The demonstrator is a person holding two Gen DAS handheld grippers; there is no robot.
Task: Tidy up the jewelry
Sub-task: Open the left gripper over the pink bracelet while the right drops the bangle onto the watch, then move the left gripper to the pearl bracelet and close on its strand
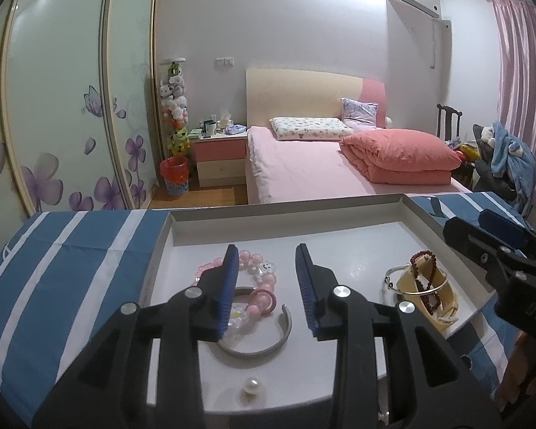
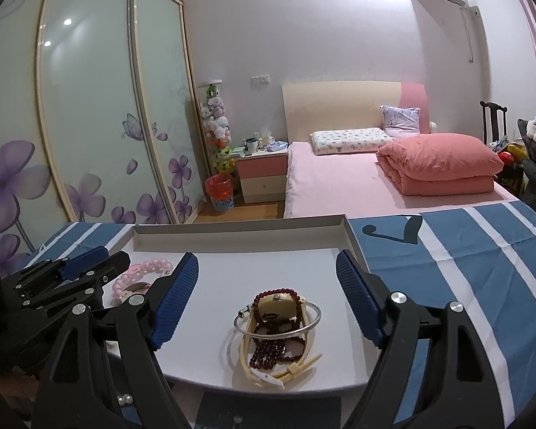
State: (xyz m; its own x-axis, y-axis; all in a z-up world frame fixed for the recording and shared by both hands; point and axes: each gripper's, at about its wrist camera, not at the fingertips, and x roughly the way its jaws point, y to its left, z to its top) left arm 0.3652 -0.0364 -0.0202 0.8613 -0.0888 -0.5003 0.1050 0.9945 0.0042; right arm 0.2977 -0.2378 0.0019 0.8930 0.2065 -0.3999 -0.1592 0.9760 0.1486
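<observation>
A shallow white tray point(image 1: 286, 221) lies on a blue-and-white striped cloth. My left gripper point(image 1: 268, 286) is open and empty, hovering over a pink bead bracelet point(image 1: 264, 279), a pink ring point(image 1: 268, 298) and an open silver cuff point(image 1: 264, 346). A loose pearl point(image 1: 251, 385) lies near the tray's front. My right gripper point(image 2: 268, 300) is open and empty above a pile: a cream watch point(image 2: 275, 309), a dark red bead string point(image 2: 271, 352) and a silver bangle point(image 2: 278, 329). That pile also shows in the left wrist view point(image 1: 423, 286). The pink bracelet shows partly behind my left gripper in the right wrist view point(image 2: 153, 266).
The striped cloth point(image 2: 464, 268) covers the table on both sides of the tray point(image 2: 239, 230). Two small pearls point(image 2: 125, 399) lie below the tray's front edge. Beyond are a pink bed point(image 1: 321, 175), a nightstand point(image 1: 219, 159) and wardrobe doors point(image 1: 71, 107).
</observation>
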